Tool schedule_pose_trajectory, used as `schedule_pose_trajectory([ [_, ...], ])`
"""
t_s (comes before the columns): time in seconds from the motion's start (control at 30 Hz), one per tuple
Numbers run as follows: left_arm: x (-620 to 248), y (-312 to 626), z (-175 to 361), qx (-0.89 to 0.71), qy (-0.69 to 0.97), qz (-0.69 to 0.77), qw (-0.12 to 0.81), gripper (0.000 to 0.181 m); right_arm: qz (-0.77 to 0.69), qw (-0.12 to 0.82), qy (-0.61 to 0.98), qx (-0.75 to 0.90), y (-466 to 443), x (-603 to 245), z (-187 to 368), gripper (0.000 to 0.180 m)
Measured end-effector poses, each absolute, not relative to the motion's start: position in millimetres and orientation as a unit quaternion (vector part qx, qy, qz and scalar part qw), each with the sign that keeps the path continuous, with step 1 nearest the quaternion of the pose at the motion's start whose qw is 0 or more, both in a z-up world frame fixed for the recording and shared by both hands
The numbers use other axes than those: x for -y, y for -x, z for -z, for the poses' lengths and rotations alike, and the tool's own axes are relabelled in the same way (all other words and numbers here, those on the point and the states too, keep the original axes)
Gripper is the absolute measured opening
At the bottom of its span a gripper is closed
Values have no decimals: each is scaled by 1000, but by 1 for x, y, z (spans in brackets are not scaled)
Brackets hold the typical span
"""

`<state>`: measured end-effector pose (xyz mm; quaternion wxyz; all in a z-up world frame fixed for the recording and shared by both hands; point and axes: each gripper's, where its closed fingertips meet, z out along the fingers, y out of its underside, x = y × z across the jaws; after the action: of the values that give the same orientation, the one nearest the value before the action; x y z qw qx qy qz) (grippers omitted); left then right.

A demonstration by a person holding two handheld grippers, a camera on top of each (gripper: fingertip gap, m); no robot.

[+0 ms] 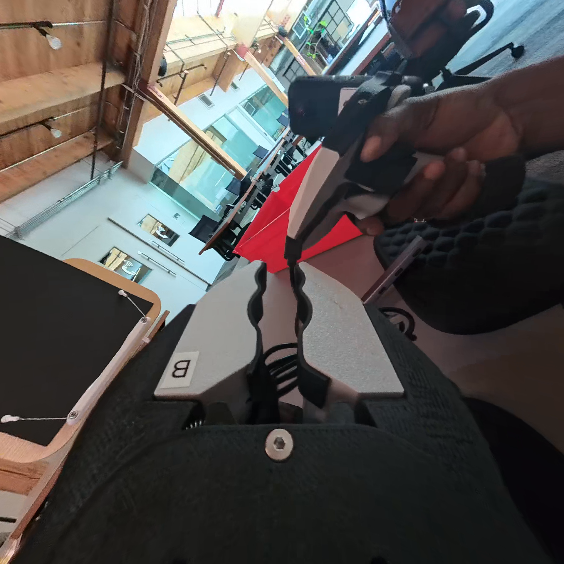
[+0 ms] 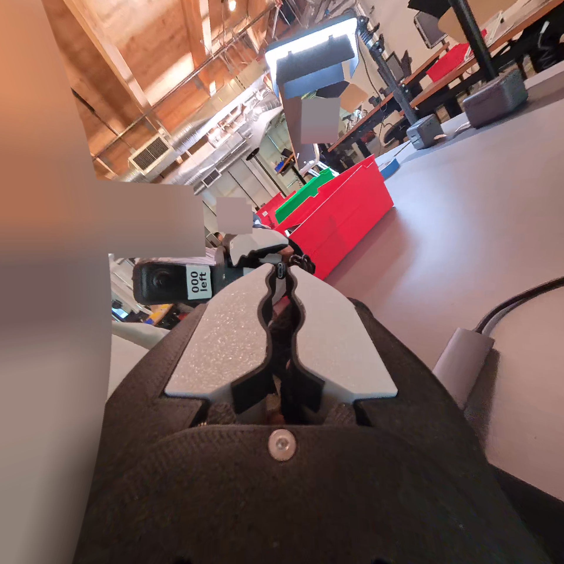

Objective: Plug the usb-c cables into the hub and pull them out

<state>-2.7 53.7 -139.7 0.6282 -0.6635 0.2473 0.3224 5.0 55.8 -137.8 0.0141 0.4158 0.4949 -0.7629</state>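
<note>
In the right wrist view my right gripper [image 2: 282, 271] is shut on the plug of a black USB-C cable [image 2: 280, 271], and the plug's metal end sticks out past the fingertips. The left wrist view shows that gripper [image 1: 291, 241] held by a hand, with the cable [image 1: 293, 305] running taut from it into my left gripper [image 1: 282, 271]. The left jaws stand slightly apart, pinching the coiled cable loops [image 1: 280, 366] near their base. The slim grey hub [image 1: 396, 274] lies on the table against a dark textured pad [image 1: 473, 259]. It also shows in the right wrist view [image 2: 460, 363], to the right of my gripper, with its own lead attached.
A red bin [image 2: 335, 219] and a green bin [image 2: 302, 195] stand beyond the grippers. A blue tape roll [image 2: 390, 166] and grey cases [image 2: 494, 97] sit farther back on the table [image 2: 457, 229]. A black board with a wooden rim [image 1: 61, 335] is at my left. Both grippers' tips are close together, under 4 cm apart. From either gripper's tips it is about 10 cm to the slim grey hub [image 1: 396, 274].
</note>
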Motion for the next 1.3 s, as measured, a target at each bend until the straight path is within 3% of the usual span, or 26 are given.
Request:
schedule_pose_trajectory([
  [0.37,-58,9,150,-222,702,-314,600,23,760,3,-437,-481,2,-52,142,5],
  [0.83,-56,3,153,-222,717,-270,603,11,755,6,-428,-497,0,-46,144,5],
  [0.9,-57,6,154,-215,722,-274,598,11,750,-27,-409,-519,-3,-51,140,7],
  [1.0,-55,15,158,-203,733,-287,582,10,718,-117,-380,-572,-13,-74,134,28],
  [1.13,-55,16,159,-203,735,-293,578,11,545,-252,-283,-748,-42,-98,168,54],
  [1.3,-55,16,161,-205,737,-293,574,10,385,-281,-193,-858,-58,-114,223,47],
])
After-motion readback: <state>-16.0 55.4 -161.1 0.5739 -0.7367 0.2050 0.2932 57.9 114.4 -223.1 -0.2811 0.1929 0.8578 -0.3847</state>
